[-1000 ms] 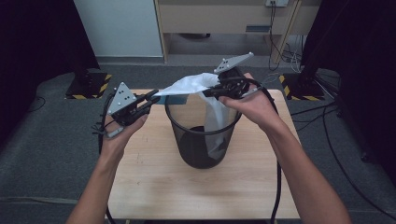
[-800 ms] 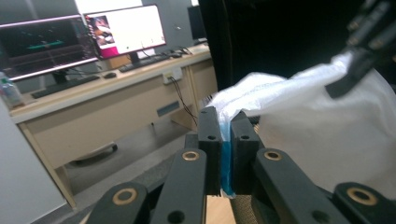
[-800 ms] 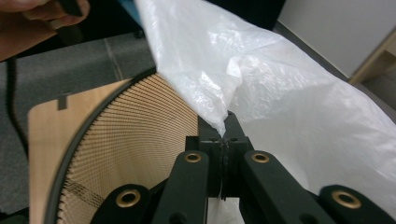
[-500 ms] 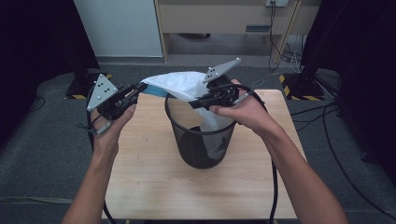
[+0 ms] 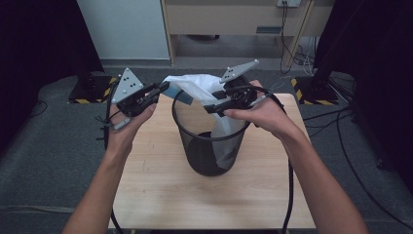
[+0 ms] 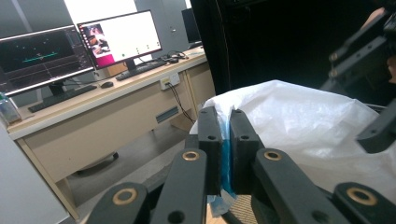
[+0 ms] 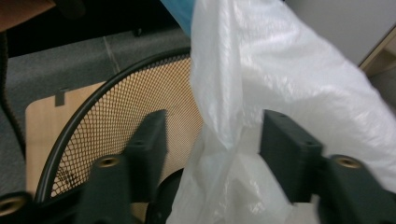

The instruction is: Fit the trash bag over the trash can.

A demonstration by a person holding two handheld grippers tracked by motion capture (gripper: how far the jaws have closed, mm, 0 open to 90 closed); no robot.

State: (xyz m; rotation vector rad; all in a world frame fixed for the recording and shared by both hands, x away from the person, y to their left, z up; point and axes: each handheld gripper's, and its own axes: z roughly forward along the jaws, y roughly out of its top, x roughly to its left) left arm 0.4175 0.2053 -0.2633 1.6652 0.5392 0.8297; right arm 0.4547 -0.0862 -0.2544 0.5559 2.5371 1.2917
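2 tools: left tool (image 6: 224,140) pinches bag (image 6: 299,116), right tool (image 7: 212,140) straddles it

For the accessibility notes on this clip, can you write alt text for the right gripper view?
A white plastic bag hangs between the right gripper's two black jaws, which have just been opening and stand apart without pressing it. Behind it on the left curves the rim of a black mesh bin, with the light wooden table showing beyond.
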